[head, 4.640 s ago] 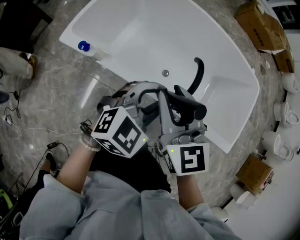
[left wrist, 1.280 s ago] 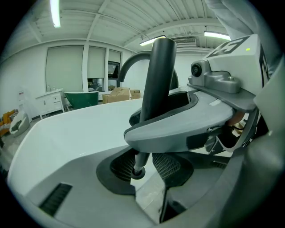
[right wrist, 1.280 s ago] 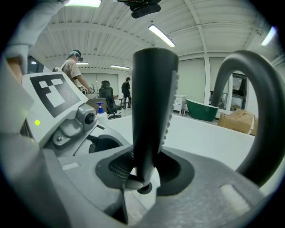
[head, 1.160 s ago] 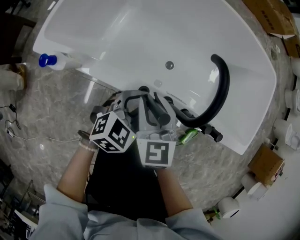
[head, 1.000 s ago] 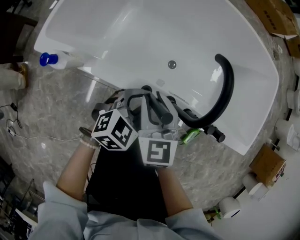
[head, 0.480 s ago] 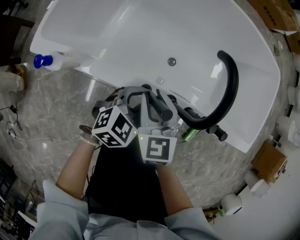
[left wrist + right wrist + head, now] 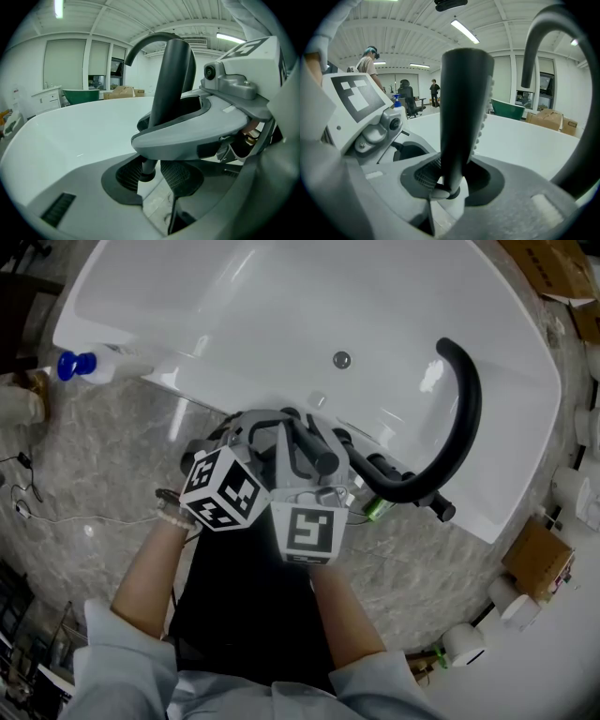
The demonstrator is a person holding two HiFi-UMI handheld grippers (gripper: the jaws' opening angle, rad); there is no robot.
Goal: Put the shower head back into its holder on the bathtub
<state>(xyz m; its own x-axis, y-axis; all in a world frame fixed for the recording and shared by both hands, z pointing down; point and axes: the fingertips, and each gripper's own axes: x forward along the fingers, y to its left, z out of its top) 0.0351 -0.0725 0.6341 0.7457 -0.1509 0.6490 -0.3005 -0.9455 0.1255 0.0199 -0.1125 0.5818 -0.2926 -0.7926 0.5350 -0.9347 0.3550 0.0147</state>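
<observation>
Since the earliest frame, both tools and the shower head (image 7: pixel 315 452) have closed in on the near rim of the bathtub (image 7: pixel 281 315). Its black handle now rises between the jaws just above that rim, narrow end down, clamped by the left tool (image 7: pixel 152 174) and by the right tool (image 7: pixel 457 178) close beside it. A row of black fittings (image 7: pixel 380 467) and the curved spout (image 7: pixel 466 409) lie just to the right. The holder is hidden under the tools. To seat the head well, keep the handle in line with the socket, centre the narrow end over it, lower slowly, then release one tool at a time.
</observation>
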